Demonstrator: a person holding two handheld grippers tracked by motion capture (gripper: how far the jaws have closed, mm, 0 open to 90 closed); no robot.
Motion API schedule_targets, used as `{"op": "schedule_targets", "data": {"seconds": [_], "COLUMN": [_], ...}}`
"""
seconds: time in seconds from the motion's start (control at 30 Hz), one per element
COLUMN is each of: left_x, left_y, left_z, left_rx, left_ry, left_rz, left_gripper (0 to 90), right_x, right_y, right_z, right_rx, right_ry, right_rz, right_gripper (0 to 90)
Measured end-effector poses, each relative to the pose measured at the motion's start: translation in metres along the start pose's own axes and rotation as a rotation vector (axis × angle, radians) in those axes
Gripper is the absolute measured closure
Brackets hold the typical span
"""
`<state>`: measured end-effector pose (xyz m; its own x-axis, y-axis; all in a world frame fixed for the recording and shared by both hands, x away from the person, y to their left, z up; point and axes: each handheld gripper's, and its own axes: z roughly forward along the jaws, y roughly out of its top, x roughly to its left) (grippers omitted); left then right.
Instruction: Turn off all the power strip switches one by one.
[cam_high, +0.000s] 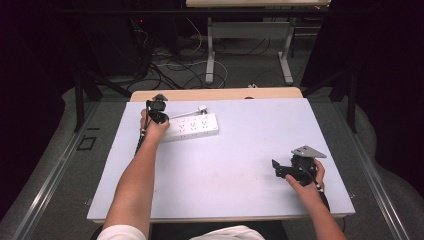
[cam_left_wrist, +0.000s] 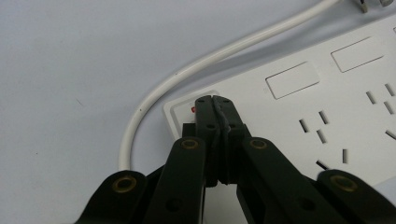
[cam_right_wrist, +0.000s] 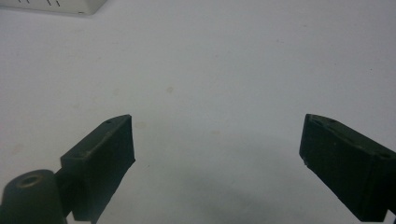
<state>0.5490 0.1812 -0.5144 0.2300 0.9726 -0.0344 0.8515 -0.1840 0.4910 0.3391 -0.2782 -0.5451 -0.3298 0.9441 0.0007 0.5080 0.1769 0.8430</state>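
A white power strip (cam_high: 192, 127) lies on the far left part of the pale table (cam_high: 235, 165), with its white cable (cam_high: 186, 114) running off toward a plug (cam_high: 202, 108). My left gripper (cam_high: 156, 111) hovers at the strip's left end. In the left gripper view its jaws are pressed together, tips (cam_left_wrist: 214, 101) resting over the switch corner of the strip (cam_left_wrist: 327, 93) beside a small red mark (cam_left_wrist: 192, 110); the cable (cam_left_wrist: 187, 79) curves away behind. My right gripper (cam_high: 276, 168) sits near the right front of the table, jaws wide apart over bare surface (cam_right_wrist: 215, 140).
Beyond the table's far edge stand another table's metal legs (cam_high: 210, 55) and tangled cables (cam_high: 170, 65) on the floor. A corner of the power strip (cam_right_wrist: 56, 5) peeks in at the top left of the right gripper view.
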Motion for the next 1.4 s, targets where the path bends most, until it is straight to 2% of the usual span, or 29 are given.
{"op": "schedule_targets", "data": {"seconds": [0.1, 0.2, 0.27, 0.33, 0.4, 0.5, 0.57, 0.6, 0.67, 0.7, 0.8, 0.83, 1.0, 1.2, 1.27, 1.4], "left_x": [-0.002, -0.008, -0.010, -0.006, -0.003, -0.001, -0.001, -0.001, -0.001, -0.003, -0.004, -0.005, -0.013, -0.024, -0.027, -0.031], "left_y": [0.001, 0.001, 0.001, 0.001, 0.001, 0.001, 0.002, 0.002, 0.004, 0.004, 0.006, 0.006, 0.012, 0.016, 0.018, 0.021], "left_z": [0.001, 0.002, 0.002, 0.000, 0.000, -0.001, -0.002, -0.002, -0.006, -0.006, -0.007, -0.007, -0.009, -0.007, -0.006, -0.004], "left_rx": [0.008, 0.003, 0.002, -0.014, -0.018, -0.024, -0.036, -0.036, -0.047, -0.054, -0.052, -0.055, -0.062, -0.076, -0.076, -0.065], "left_ry": [0.016, 0.068, 0.079, 0.063, 0.034, 0.012, -0.005, -0.005, -0.014, -0.018, -0.016, -0.022, -0.042, -0.058, -0.057, -0.056], "left_rz": [0.010, 0.059, 0.066, 0.053, 0.013, -0.006, -0.019, -0.019, 0.000, -0.012, -0.004, -0.013, 0.010, 0.011, 0.026, 0.031], "left_gripper": [90.0, 90.0, 90.0, 90.0, 90.0, 90.0, 90.0, 90.0, 90.0, 90.0, 90.0, 90.0, 90.0, 90.0, 90.0, 90.0], "right_x": [0.001, -0.001, -0.001, -0.002, -0.002, -0.001, 0.000, -0.001, 0.000, 0.000, 0.000, 0.000, -0.001, 0.000, -0.001, -0.001], "right_y": [0.000, 0.000, 0.000, 0.000, -0.001, 0.000, 0.000, 0.000, 0.000, 0.000, 0.000, 0.000, 0.000, 0.000, 0.000, -0.001], "right_z": [0.000, -0.001, -0.002, -0.001, -0.001, 0.000, 0.000, 0.001, 0.001, 0.001, 0.002, 0.001, 0.001, 0.000, 0.000, -0.001], "right_rx": [-0.002, -0.004, -0.003, -0.005, -0.003, -0.011, -0.003, -0.006, -0.004, -0.004, -0.010, -0.006, -0.006, -0.006, -0.005, -0.004], "right_ry": [0.003, -0.001, -0.001, -0.002, 0.001, -0.011, 0.000, -0.002, 0.002, 0.001, -0.005, 0.003, 0.001, 0.000, 0.001, 0.002], "right_rz": [0.011, 0.005, 0.008, 0.010, 0.009, 0.008, 0.017, 0.001, 0.005, 0.005, 0.003, 0.005, 0.011, 0.011, 0.013, 0.020], "right_gripper": [9.5, 9.5, 9.5, 9.5, 9.5, 9.5, 9.5, 9.4, 9.4, 9.5, 9.4, 9.5, 9.4, 9.4, 9.4, 9.4]}}
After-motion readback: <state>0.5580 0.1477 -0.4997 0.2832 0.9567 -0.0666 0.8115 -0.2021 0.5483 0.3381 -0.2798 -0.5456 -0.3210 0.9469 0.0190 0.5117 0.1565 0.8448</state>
